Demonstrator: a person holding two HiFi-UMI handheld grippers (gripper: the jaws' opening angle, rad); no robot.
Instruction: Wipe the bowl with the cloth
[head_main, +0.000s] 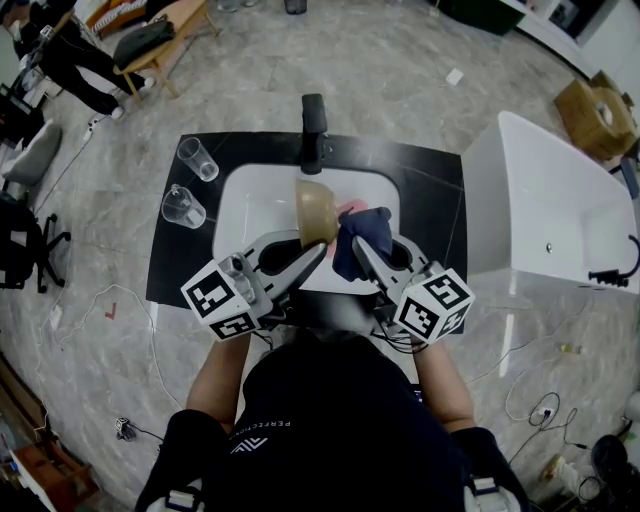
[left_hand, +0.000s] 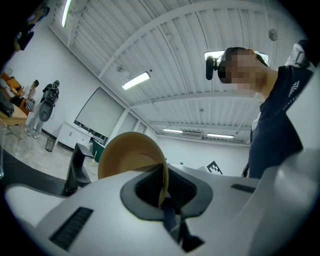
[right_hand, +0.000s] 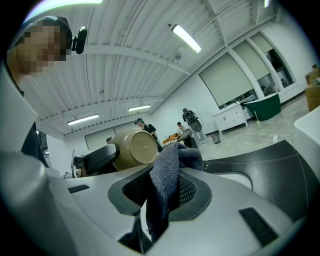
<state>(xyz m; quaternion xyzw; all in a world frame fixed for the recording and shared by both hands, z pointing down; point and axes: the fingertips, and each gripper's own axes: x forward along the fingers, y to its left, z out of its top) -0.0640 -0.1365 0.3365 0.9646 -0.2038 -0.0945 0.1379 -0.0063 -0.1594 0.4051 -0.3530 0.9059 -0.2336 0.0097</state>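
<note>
Tan round bowl (head_main: 315, 208) first: I have it by the rim in my left gripper (left_hand: 163, 194), whose pads are pressed together on the thin wall; the bowl stands on edge in the air above the white sink basin (head_main: 250, 205); its hollow side is turned toward my left and its base toward my right, and the right gripper view shows the foot ring nearly head-on.

My right gripper (right_hand: 160, 200) pinches a dark blue terry cloth (right_hand: 167, 180); the jaws are closed on the bunched fabric, with a fold rising above the pads and a tail hanging below them; in the head view the cloth sits just beside the outer side of the bowl, at its right edge; I cannot tell whether the two touch.

Both grippers point away from me over the near edge of the sink, their tips close together; the marker cubes sit near my hands.

A black faucet (head_main: 314, 130) stands at the far edge of the basin, behind the bowl; the black worktop (head_main: 440, 200) frames the basin on all sides; two clear drinking glasses (head_main: 190, 182) sit on its left part, one behind the other, well apart from the bowl; a small pink patch (head_main: 346, 208) shows in the basin between bowl and cloth, too small for me to name; a white bathtub (head_main: 540, 215) stands on the floor to the right of the worktop.
</note>
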